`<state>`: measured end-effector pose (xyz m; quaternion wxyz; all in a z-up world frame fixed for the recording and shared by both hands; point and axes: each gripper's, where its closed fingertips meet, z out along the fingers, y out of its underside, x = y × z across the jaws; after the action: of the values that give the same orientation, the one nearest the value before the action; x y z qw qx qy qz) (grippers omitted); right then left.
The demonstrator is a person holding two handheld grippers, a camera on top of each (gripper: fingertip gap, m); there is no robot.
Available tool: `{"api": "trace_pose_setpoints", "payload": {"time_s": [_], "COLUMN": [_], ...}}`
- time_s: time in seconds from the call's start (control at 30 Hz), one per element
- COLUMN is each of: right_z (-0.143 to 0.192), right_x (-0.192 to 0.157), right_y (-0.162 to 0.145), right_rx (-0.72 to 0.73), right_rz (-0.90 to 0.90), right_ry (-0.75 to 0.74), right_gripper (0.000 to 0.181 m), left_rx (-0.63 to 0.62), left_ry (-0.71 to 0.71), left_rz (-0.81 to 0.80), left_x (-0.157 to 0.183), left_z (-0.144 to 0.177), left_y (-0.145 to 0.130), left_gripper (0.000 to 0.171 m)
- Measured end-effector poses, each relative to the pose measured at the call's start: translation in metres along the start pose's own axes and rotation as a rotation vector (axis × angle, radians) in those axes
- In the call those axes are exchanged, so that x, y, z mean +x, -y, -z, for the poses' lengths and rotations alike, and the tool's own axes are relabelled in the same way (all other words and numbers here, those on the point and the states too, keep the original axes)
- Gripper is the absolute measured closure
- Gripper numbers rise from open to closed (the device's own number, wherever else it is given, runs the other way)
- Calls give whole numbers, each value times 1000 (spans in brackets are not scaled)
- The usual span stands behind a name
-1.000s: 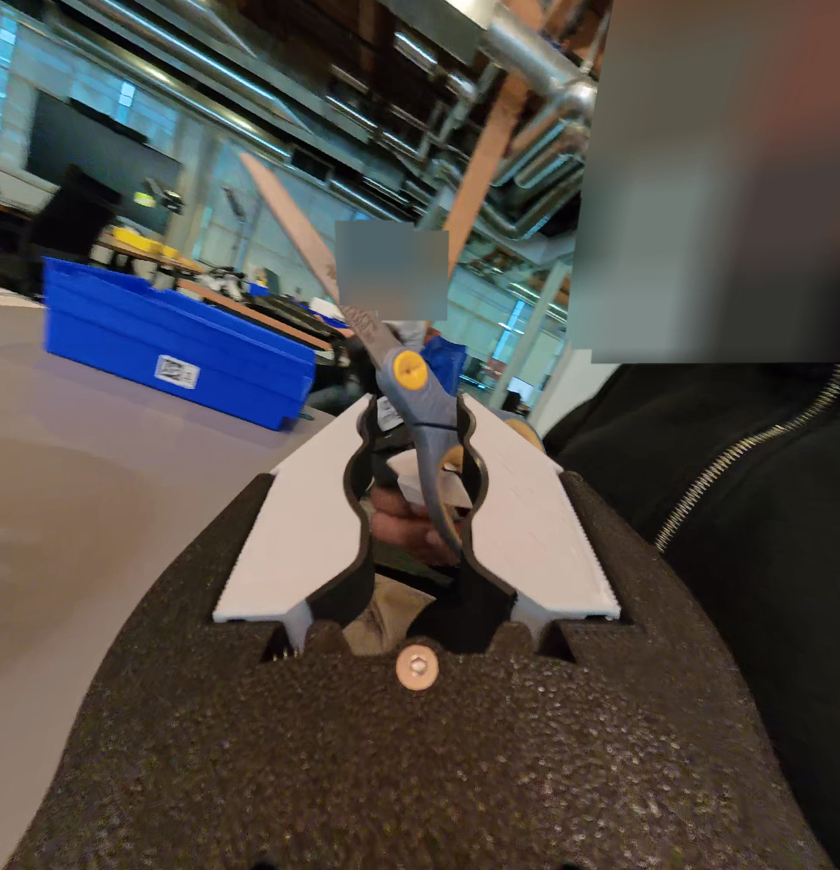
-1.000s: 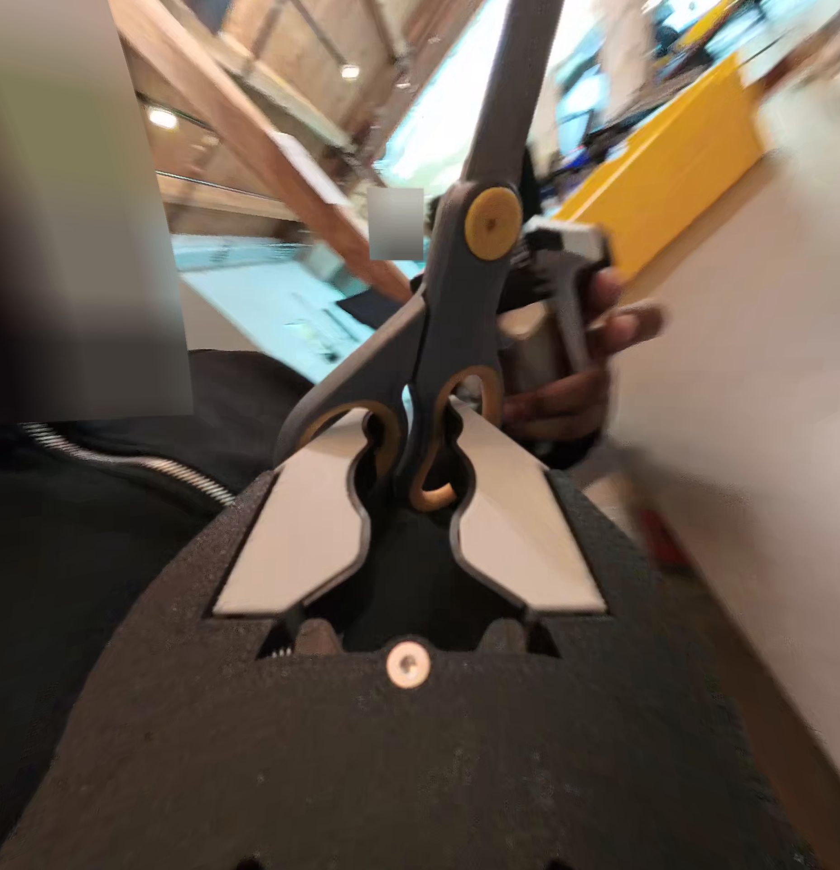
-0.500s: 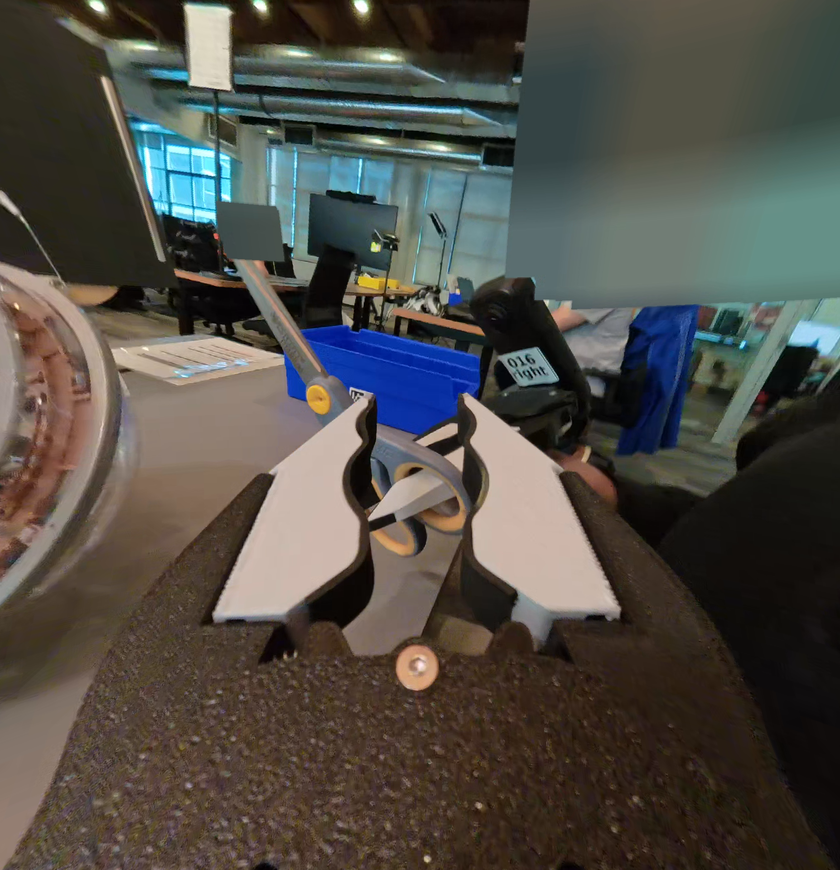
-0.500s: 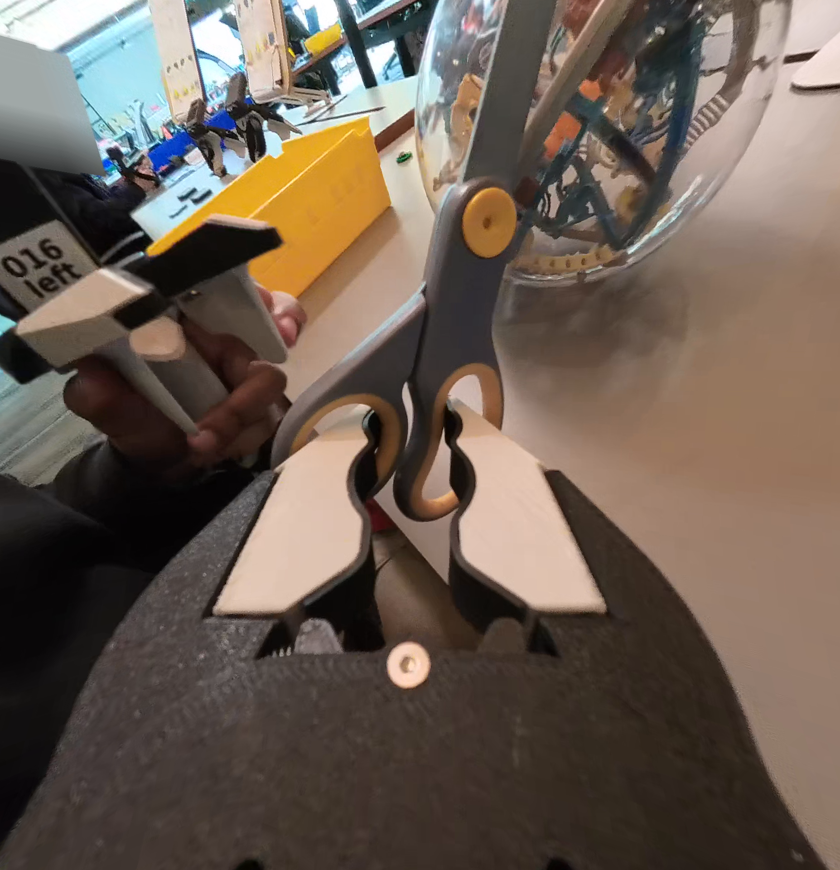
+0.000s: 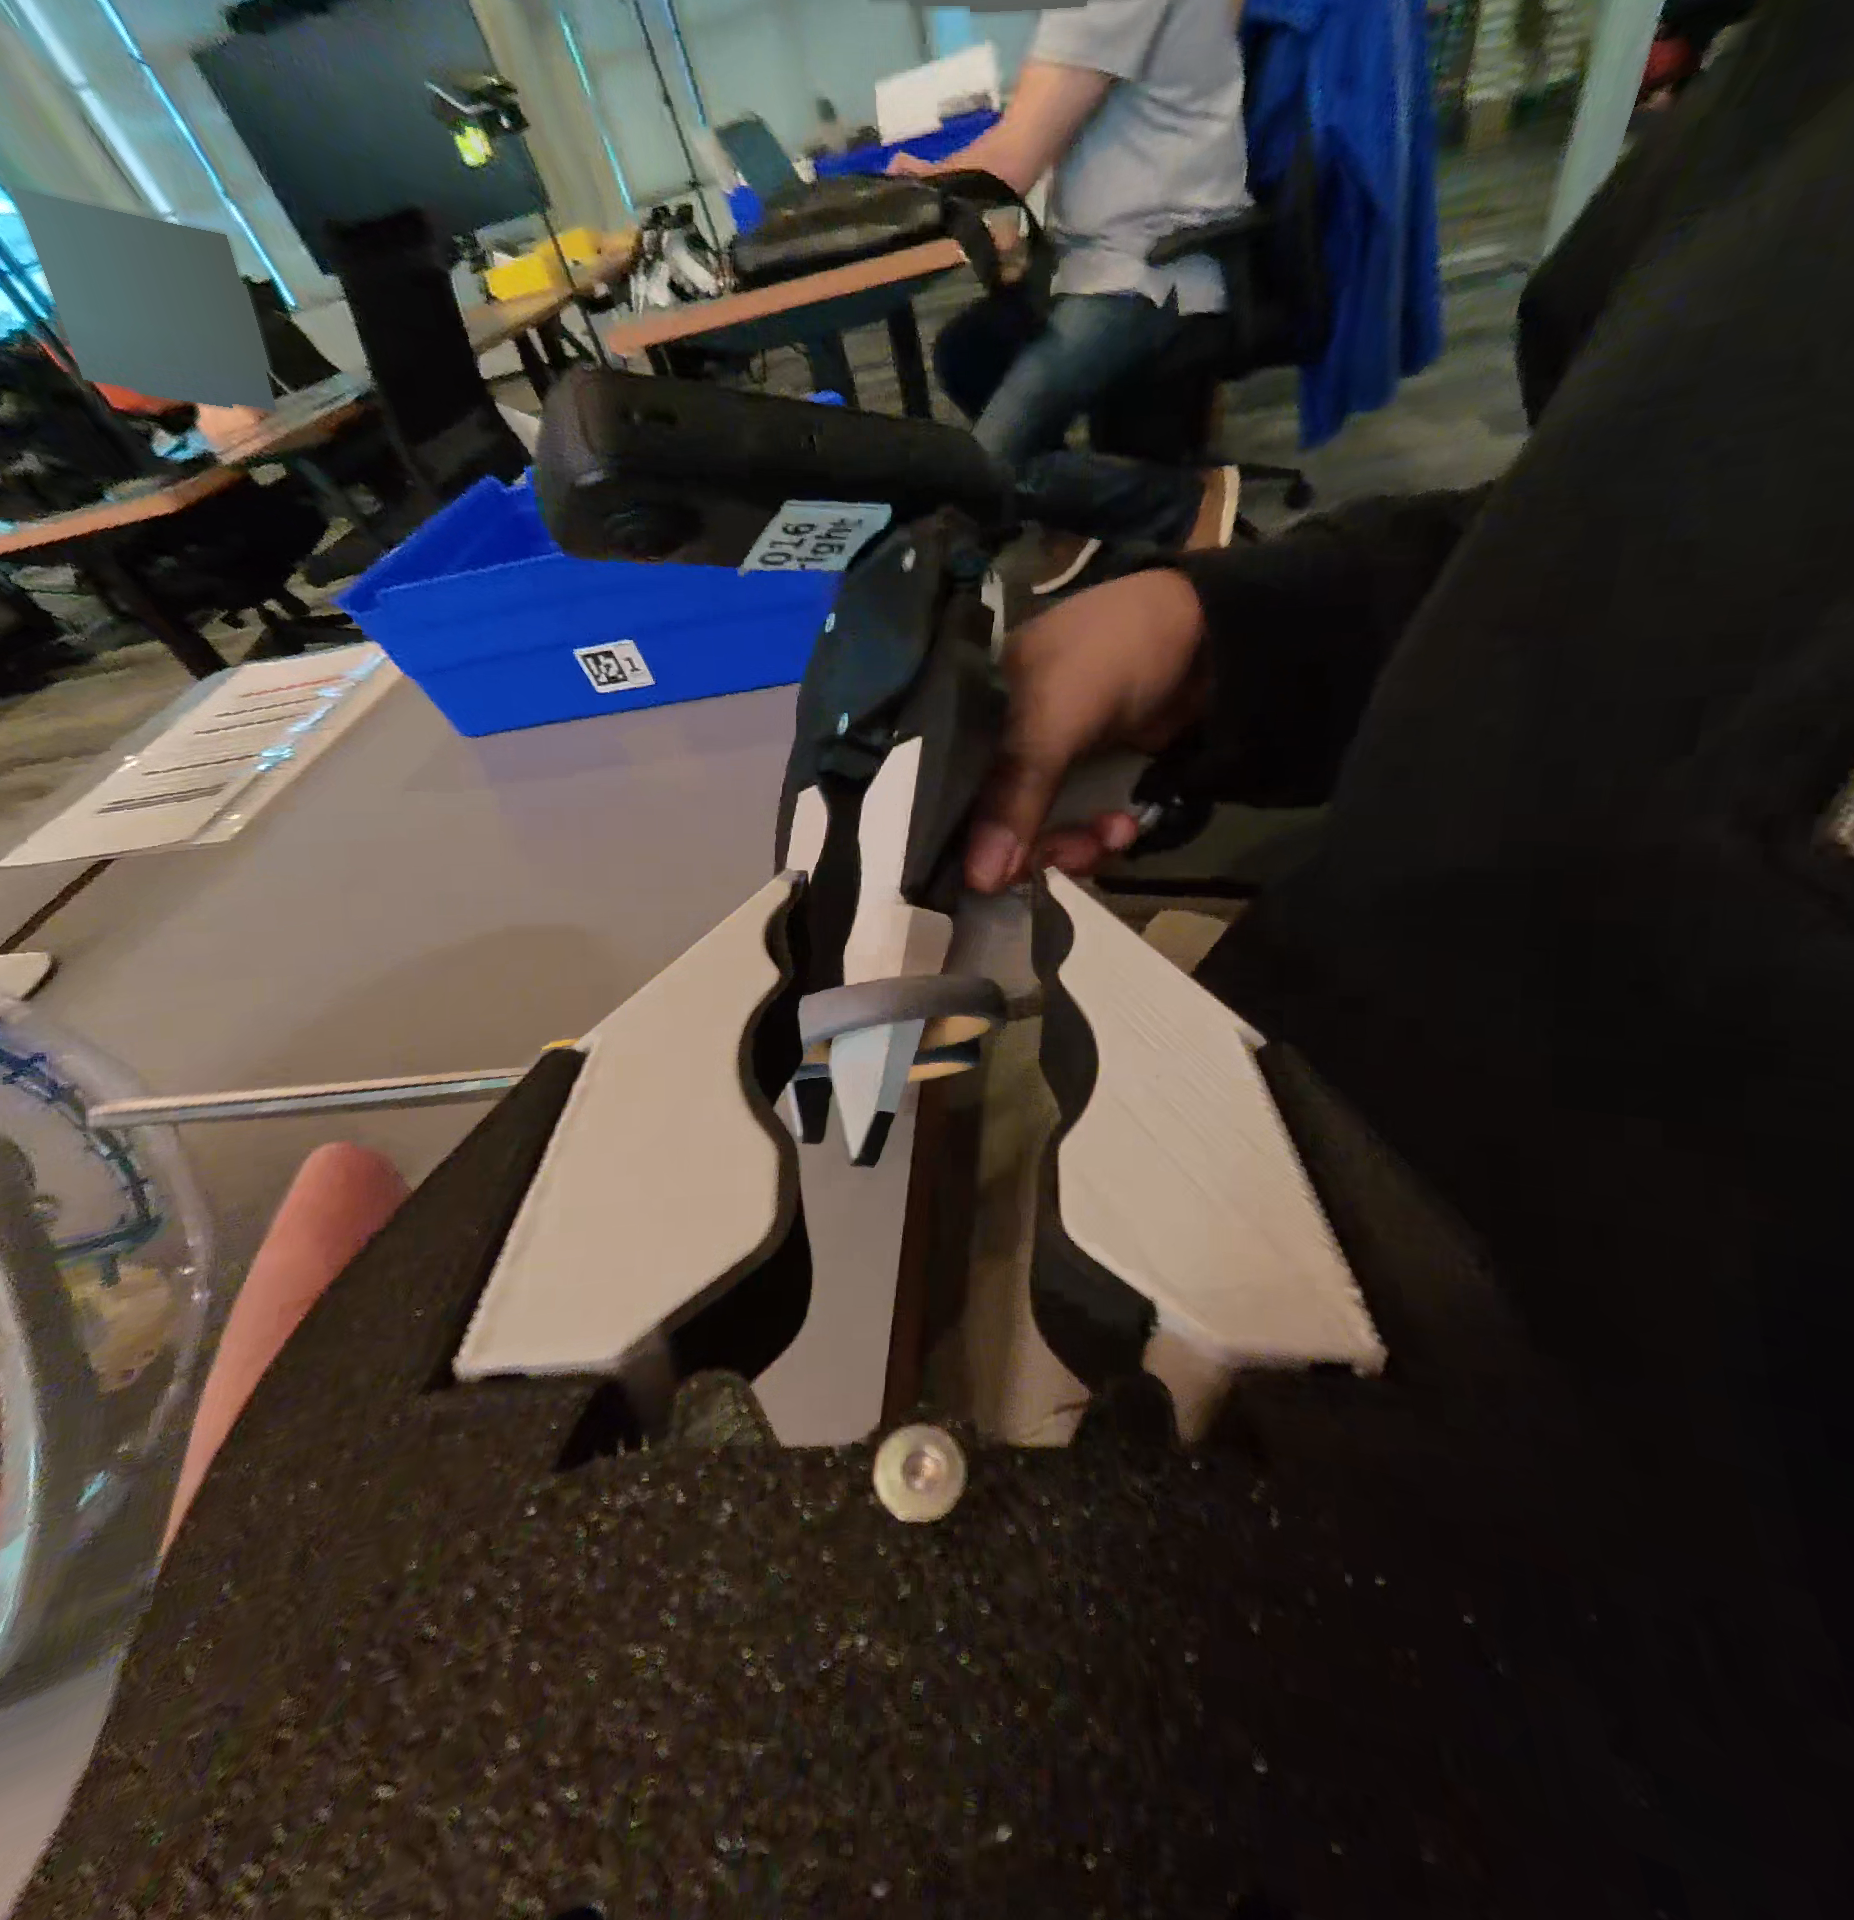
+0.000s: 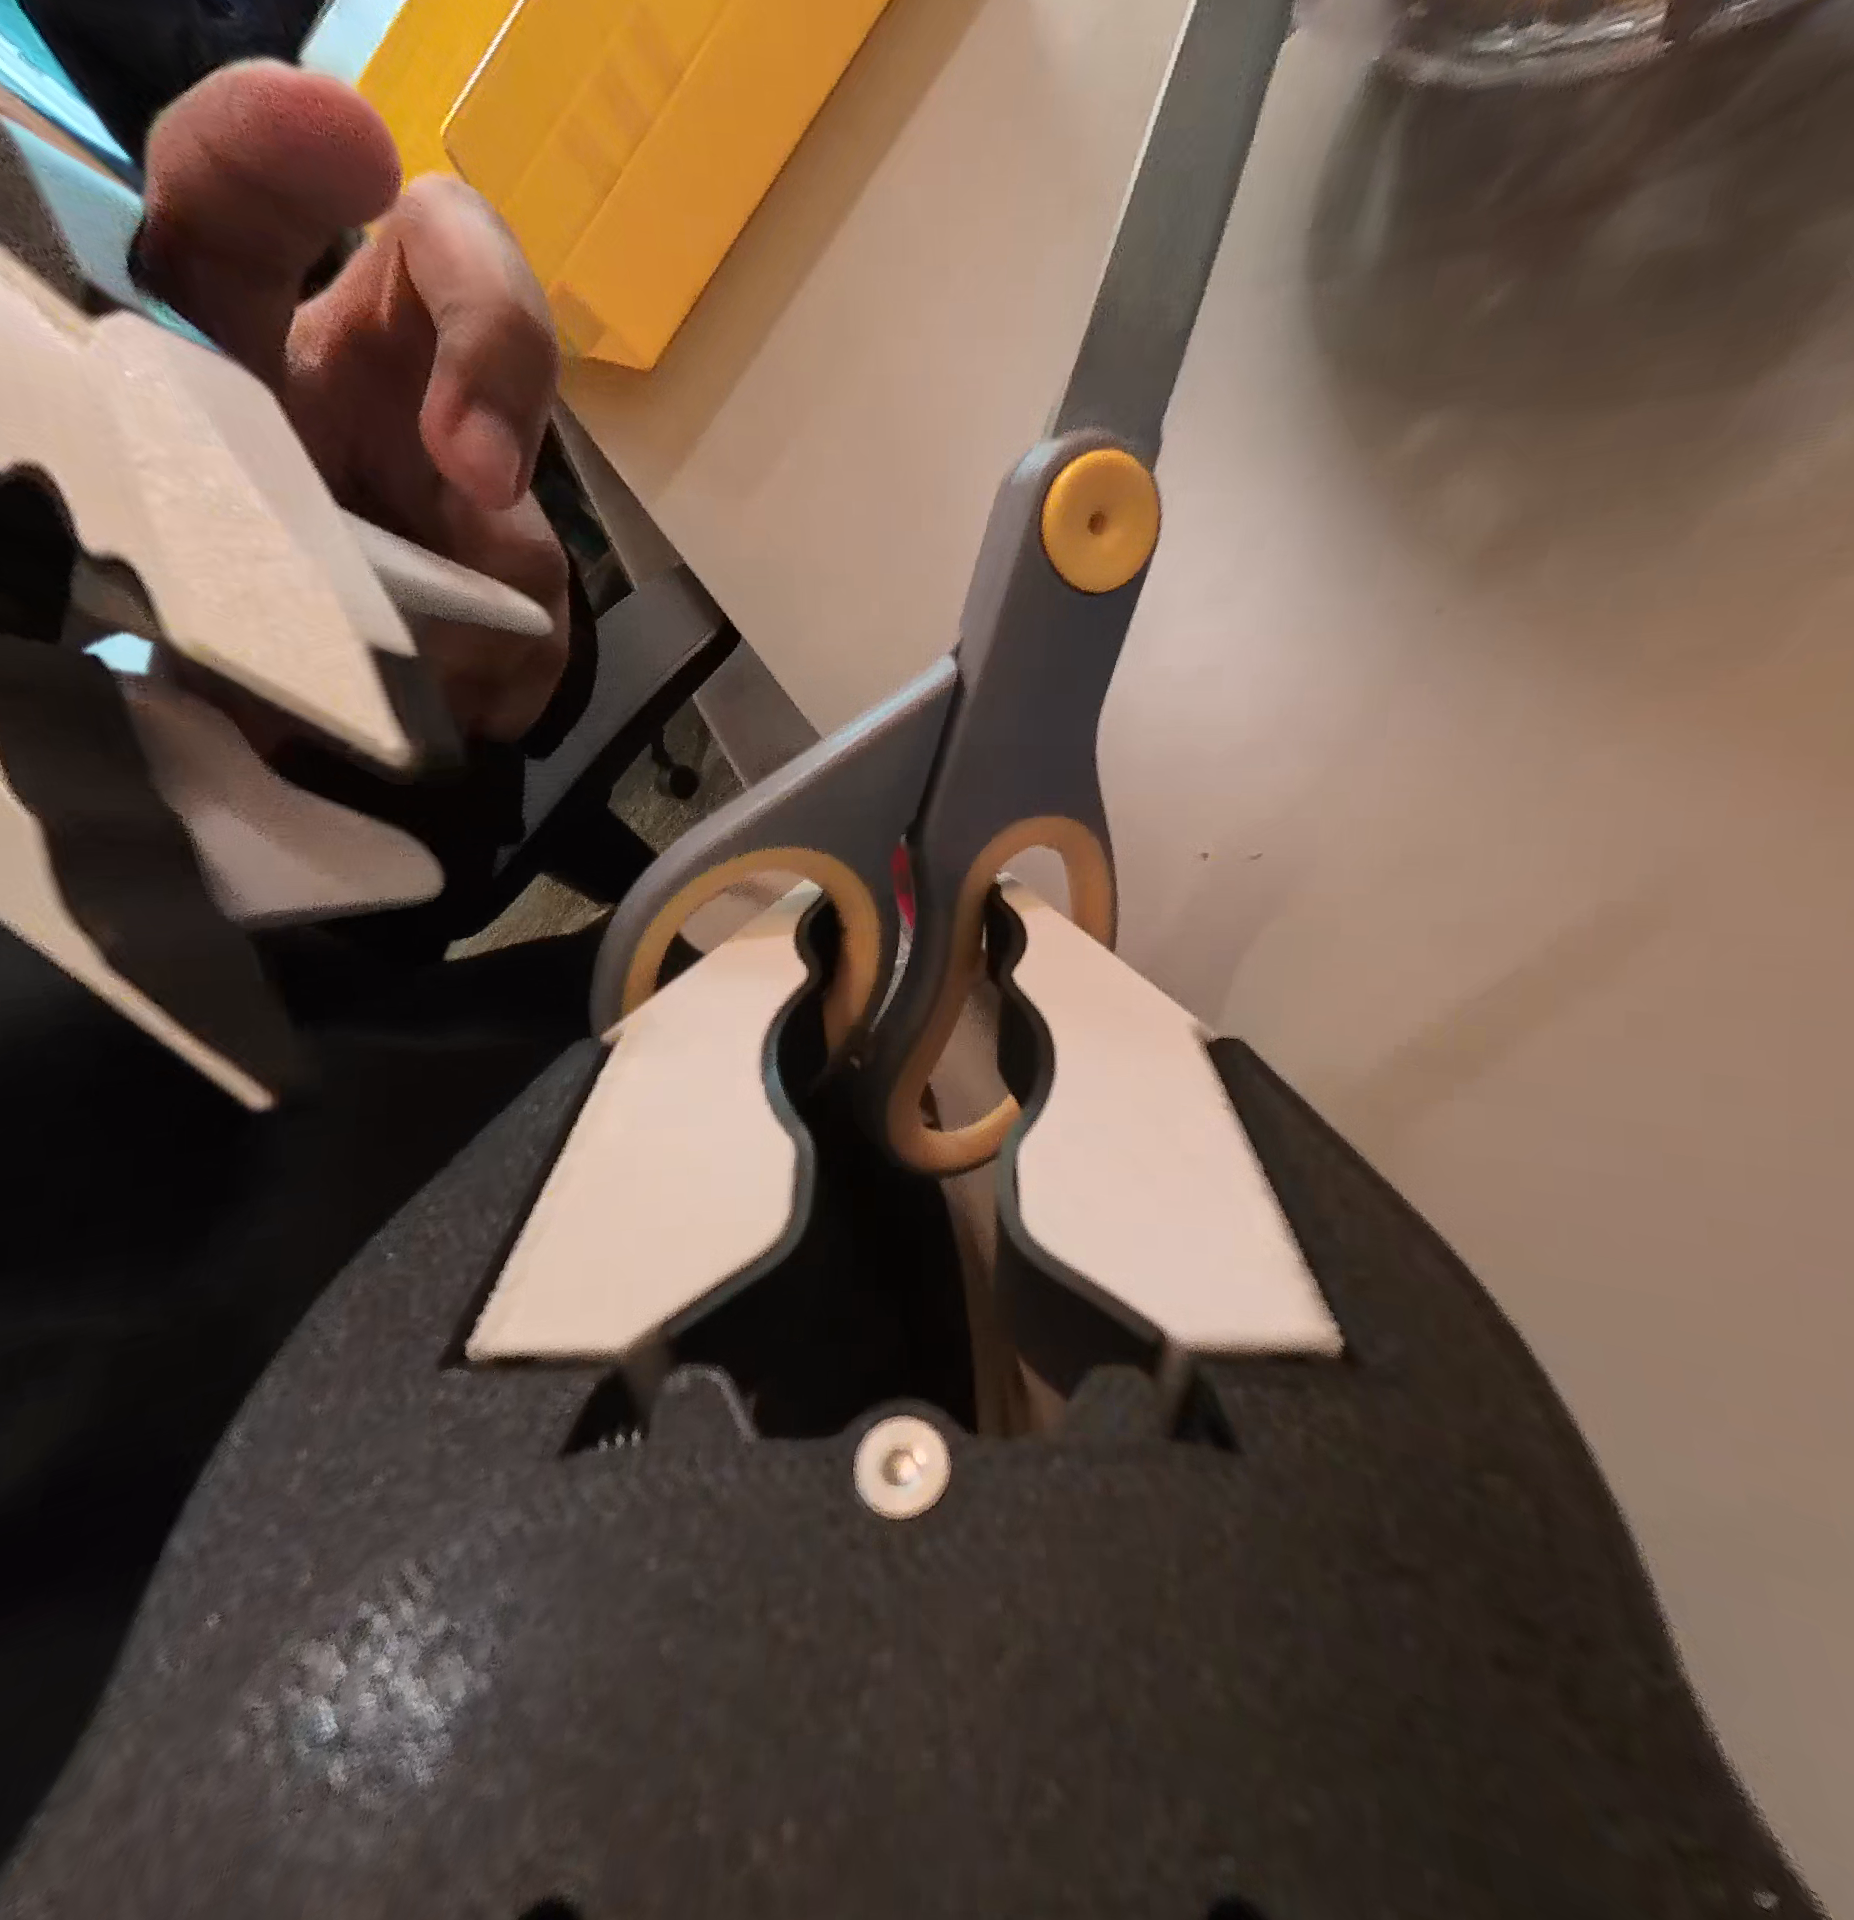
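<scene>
The right claw pinches a pair of scissors by the handle loops, blades running straight ahead, away from the claw, over the pale bench. The left claw stands spread and empty, closing in just beside those handles. A yellow bin sits far left, a blue bin beyond.

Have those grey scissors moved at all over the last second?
Yes. The scissors, clamped in the right gripper, came down: a second ago the blade pointed up at the ceiling; now it lies low over the table, beside the yellow bin.
</scene>
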<state>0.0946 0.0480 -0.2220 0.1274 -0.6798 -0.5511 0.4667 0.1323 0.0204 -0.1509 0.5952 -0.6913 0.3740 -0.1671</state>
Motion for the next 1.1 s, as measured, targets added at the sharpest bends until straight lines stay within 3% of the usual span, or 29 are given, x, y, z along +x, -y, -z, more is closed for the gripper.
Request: {"api": "trace_pose_setpoints", "payload": {"time_s": [0.33,0.47,0.67,0.83,1.0,1.1], "right_z": [4,13,23,32,76,106], "right_x": [-20,-26,-39,-37,-15,-16], "right_y": [-13,-16,-6,16,57,79], "right_rx": [-106,-124,-71,28,289,497], "right_rz": [-3,-2,-48,-85,-61,28], "right_ry": [120,186,340,382,301,288], "right_gripper": [154,152,147,143,141,136], "left_rx": [-271,-286,-154,-59,-14,108], "left_ry": [42,8,-33,-8,46,77], "left_rz": [-321,-321,-193,-75,-10,109], "left_x": [4,6,10,-3,-19,-30], "left_z": [-18,-16,-16,-12,2,9], "left_y": [-39,-42,-23,-10,-7,10], "left_gripper": [123,146,153,152,164,164]}}
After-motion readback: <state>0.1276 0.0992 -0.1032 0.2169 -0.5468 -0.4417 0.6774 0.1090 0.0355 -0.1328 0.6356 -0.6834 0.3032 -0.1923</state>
